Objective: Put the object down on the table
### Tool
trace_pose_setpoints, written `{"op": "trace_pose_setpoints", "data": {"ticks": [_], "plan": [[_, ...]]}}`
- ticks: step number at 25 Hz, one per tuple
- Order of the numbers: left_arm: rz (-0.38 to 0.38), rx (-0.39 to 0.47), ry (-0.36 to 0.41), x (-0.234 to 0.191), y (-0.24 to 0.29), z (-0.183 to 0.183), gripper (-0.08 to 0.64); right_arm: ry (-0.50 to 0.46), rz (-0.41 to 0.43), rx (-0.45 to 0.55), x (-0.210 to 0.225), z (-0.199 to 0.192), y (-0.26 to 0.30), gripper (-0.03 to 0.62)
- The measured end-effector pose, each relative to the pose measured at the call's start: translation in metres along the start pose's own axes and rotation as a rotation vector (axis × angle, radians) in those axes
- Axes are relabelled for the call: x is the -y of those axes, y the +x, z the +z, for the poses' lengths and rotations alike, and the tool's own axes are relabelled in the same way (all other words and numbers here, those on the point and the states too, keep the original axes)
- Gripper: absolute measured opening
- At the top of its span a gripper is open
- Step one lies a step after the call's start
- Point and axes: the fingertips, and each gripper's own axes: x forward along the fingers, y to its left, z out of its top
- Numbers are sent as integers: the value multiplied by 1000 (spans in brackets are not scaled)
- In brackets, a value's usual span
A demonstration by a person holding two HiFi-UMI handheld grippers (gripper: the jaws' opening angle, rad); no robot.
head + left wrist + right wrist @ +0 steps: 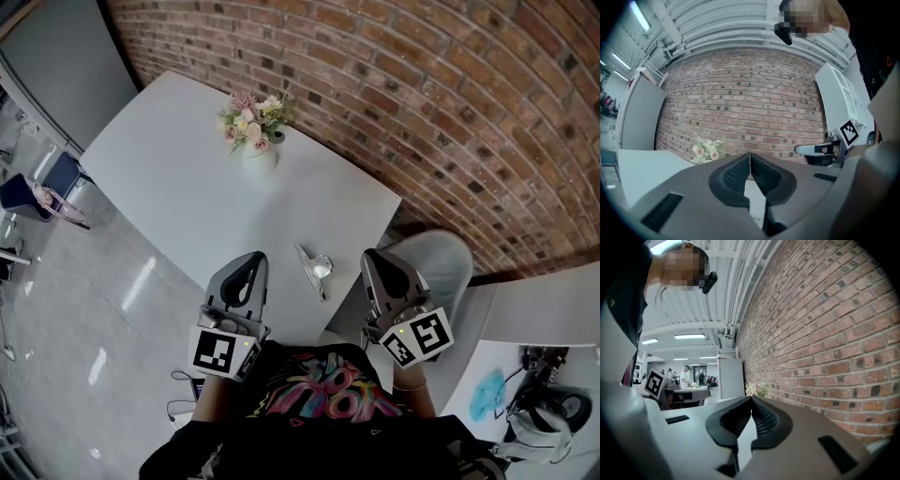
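Object (317,270), small shiny metal piece, lies on the white table (178,178) at lower centre of frame, close to the edge. Left gripper (251,259) and right gripper (371,255) flank it, both clenched on nothing. Placement looks done; I'd back off straight, no nudging it.

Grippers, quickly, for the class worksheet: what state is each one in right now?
Left gripper: closed, nothing between its jaws.
Right gripper: closed, nothing between its jaws.

No legible text, square markers on left cube (225,352) and right cube (419,339), shirt print (323,389) unreadable
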Motion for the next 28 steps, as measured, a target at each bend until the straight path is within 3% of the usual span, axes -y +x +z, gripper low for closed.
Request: {"op": "trace_pose_setpoints", "data": {"ticks": [7, 28], "plan": [[1, 2, 4, -8, 2, 2, 26, 25, -36, -36, 5, -17, 2, 20], [5, -23, 2, -15, -3, -9, 26, 108, -38, -30, 8, -26, 6, 18]]}}
